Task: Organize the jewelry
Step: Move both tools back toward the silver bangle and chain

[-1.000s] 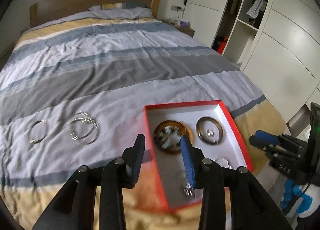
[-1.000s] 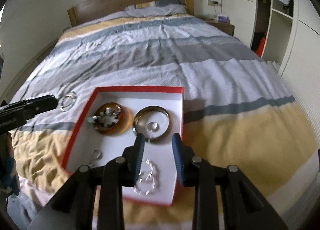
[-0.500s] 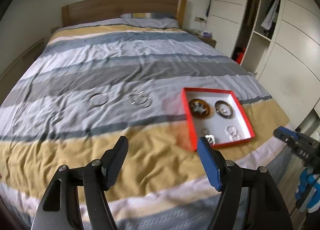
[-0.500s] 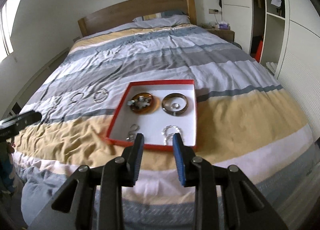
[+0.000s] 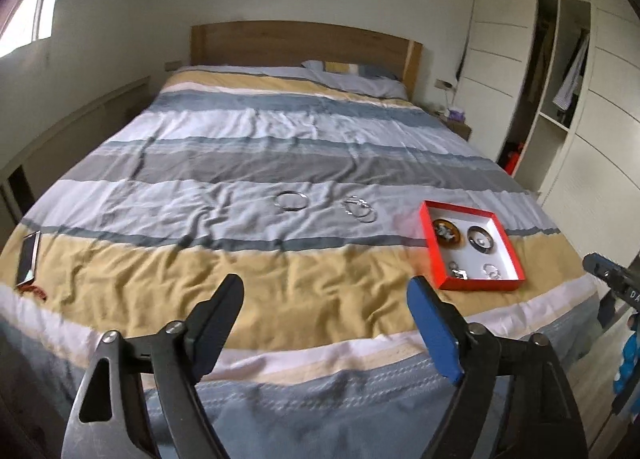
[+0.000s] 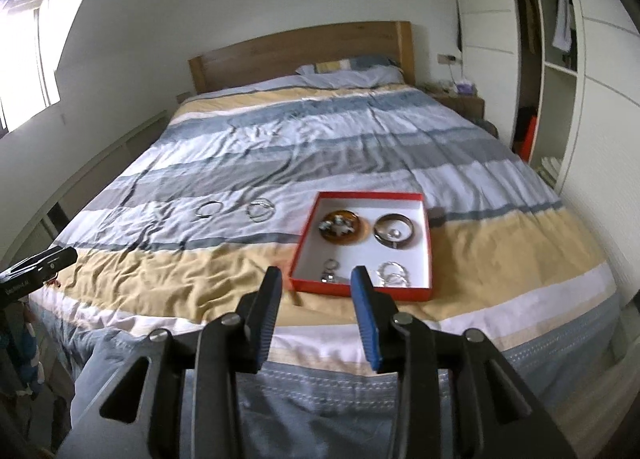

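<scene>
Both hand-held grippers held nothing: the left hand-held gripper was opening wide, the right hand-held gripper partly open. Two loose bangles lay on the bed, near the red box (thin rings might slip on soft covers).

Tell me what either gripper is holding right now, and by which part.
Nothing is held. The left gripper is opening with nothing between its fingers, and the right gripper is also empty.
</scene>
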`<state>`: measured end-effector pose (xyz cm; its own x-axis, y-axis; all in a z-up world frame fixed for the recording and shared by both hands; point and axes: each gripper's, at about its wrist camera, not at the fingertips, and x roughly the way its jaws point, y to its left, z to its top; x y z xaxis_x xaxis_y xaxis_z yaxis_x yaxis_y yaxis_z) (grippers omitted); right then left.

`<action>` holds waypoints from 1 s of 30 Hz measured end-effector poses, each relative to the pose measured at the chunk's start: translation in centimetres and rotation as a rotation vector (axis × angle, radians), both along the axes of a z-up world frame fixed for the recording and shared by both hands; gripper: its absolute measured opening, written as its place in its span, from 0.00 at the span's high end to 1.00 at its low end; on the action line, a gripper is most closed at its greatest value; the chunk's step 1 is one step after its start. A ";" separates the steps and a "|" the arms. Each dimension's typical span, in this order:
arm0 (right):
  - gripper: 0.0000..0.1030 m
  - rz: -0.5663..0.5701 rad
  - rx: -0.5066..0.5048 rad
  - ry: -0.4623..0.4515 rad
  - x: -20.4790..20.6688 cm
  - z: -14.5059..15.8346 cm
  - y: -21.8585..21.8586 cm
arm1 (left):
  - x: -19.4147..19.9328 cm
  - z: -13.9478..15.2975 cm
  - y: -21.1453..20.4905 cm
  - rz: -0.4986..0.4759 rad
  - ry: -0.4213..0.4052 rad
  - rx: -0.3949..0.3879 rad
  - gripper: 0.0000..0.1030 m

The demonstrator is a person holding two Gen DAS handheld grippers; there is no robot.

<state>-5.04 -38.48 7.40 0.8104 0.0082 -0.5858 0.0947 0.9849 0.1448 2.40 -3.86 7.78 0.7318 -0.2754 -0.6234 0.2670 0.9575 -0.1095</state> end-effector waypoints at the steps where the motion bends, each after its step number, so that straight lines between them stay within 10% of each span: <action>1: 0.67 0.009 -0.005 -0.006 -0.1 0.4 0.6 | -0.3 0.1 0.5 0.009 -0.005 -0.007 0.20; 13: 0.67 0.079 -0.048 0.007 1.7 0.7 4.4 | 1.1 -1.6 4.1 0.115 0.012 -0.028 0.19; 30: 0.67 0.205 0.055 0.162 13.0 -7.8 7.2 | 10.3 -11.3 6.5 0.205 0.152 0.058 0.19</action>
<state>7.92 -31.31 -0.44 0.6843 0.1983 -0.7017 -0.0802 0.9769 0.1979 12.67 2.61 -3.49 0.6657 -0.0912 -0.7407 0.0512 0.9957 -0.0766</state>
